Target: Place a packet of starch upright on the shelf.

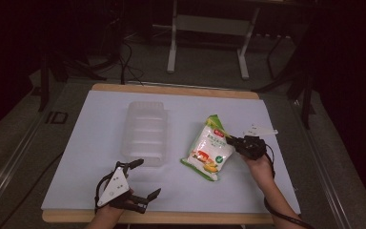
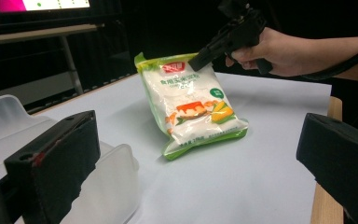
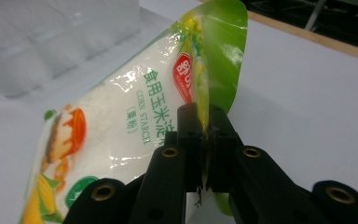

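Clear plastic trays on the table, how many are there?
1. The clear ribbed plastic tray lies left of centre on the white table sheet, beside the green-edged corn starch bag, by the left tongs. No stacked trays visible.

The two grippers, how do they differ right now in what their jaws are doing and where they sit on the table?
The right gripper is shut, pinching the top edge of the corn starch bag; the left gripper stands open with nothing between its jaws. The right one is at the table's right side, tilting the bag up; the left sits near the front edge, beside the clear plastic tray. Both are black and hand-held.
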{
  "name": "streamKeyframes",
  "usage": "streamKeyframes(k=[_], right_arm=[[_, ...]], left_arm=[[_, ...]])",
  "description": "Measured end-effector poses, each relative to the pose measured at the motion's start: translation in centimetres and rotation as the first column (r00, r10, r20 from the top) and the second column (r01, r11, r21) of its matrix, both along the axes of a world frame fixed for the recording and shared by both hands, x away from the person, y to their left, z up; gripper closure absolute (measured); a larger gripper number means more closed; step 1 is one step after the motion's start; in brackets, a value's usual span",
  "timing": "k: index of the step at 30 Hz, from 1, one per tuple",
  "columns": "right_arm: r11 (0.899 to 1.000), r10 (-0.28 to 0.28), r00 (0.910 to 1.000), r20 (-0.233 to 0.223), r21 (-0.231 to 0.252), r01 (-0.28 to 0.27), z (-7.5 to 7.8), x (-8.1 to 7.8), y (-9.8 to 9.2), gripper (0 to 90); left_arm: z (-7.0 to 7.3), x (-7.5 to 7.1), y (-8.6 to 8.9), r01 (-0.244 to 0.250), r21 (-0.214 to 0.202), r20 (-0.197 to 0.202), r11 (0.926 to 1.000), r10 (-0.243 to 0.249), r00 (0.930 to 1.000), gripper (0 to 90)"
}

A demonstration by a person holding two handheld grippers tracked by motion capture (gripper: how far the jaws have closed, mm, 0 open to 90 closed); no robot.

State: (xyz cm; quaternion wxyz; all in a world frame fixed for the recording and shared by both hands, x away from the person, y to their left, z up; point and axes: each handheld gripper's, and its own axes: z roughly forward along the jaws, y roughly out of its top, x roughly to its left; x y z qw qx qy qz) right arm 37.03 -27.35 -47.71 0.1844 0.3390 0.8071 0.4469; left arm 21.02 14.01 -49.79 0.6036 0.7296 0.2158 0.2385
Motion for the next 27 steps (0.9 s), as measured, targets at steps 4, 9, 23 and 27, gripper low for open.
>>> streamKeyframes(k=[4,9,23,27], right_arm=[[1.0,0.03,0.9994,0.017,0.0,-0.03,0.8,-0.5,0.3,86.7],[0.998,0.057,0.9976,0.039,-0.004,-0.057,1.6,-1.1,0.7,86.7],[0.99,0.132,0.9851,0.11,0.028,-0.136,4.3,-3.1,1.7,86.9],[0.99,0.131,0.9821,0.135,0.028,-0.136,5.1,-3.5,1.6,86.9]], left_arm=[[0.0,0.0,0.0,-0.006,0.007,-0.001,1.0,0.006,1.0,0.0],[0.0,0.0,0.0,-0.011,0.004,-0.001,0.9999,0.011,0.9999,0.0],[-0.2,0.3,-0.1,-0.021,0.014,-0.023,0.9997,0.022,0.9995,0.0],[-0.2,0.4,-0.1,-0.014,0.016,-0.032,0.9998,0.015,0.9994,0.0]])
